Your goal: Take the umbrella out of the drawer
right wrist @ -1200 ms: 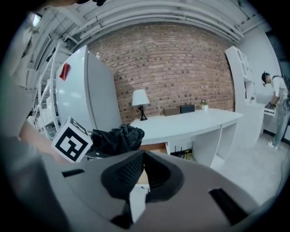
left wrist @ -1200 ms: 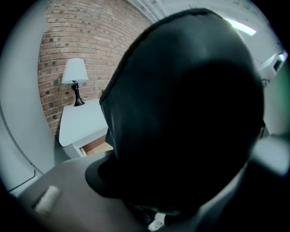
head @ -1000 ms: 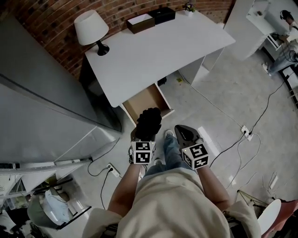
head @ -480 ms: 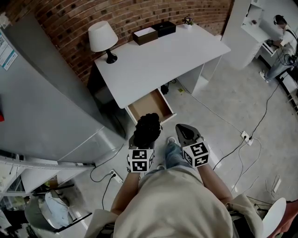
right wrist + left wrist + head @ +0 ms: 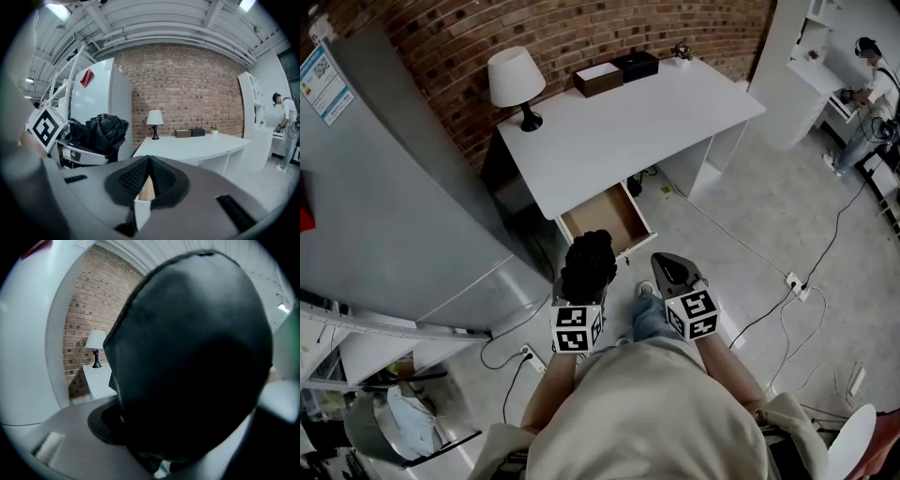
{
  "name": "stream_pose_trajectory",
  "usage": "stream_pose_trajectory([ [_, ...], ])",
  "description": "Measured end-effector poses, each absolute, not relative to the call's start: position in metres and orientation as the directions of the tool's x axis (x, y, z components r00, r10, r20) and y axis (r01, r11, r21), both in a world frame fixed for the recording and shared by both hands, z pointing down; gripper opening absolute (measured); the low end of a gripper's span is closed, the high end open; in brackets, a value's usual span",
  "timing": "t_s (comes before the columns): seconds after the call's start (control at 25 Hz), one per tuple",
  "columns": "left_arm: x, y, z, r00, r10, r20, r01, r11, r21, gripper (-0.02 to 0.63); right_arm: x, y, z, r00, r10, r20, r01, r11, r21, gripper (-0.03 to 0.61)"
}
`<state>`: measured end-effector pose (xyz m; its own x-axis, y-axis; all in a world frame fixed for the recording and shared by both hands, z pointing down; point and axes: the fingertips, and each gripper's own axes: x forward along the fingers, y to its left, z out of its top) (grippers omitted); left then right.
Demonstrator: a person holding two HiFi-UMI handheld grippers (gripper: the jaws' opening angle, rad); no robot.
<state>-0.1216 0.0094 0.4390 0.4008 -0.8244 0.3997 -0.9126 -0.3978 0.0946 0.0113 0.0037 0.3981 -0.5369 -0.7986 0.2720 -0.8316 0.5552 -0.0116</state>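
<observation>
My left gripper (image 5: 584,272) is shut on a folded black umbrella (image 5: 588,263), held in the air in front of the open wooden drawer (image 5: 602,217) under the white desk (image 5: 628,127). In the left gripper view the umbrella (image 5: 192,357) fills most of the picture and hides the jaws. From the right gripper view the umbrella (image 5: 99,131) shows at the left, clamped in the left gripper. My right gripper (image 5: 668,270) is shut with nothing between its pads (image 5: 161,176), beside the left one. The drawer's inside looks bare.
On the desk stand a white lamp (image 5: 516,82), a brown box (image 5: 598,79), a black box (image 5: 636,66) and a small plant (image 5: 681,51). A grey refrigerator (image 5: 384,206) stands at the left. Cables and a power strip (image 5: 795,278) lie on the floor. A person (image 5: 868,75) stands at far right.
Both grippers have risen and drawn back from the drawer, the left one carrying the umbrella with it. The head view has shifted, so desk and drawer sit lower in the picture.
</observation>
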Motion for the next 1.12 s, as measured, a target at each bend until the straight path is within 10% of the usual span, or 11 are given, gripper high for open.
stream_pose_trajectory([
  [1.12,-0.134,0.008,0.441,0.413,-0.815,0.406,-0.908,-0.400,0.122,0.249,0.014,-0.001,0.400,-0.462,-0.837,0.293,-0.870,0.492,0.032,0.000],
])
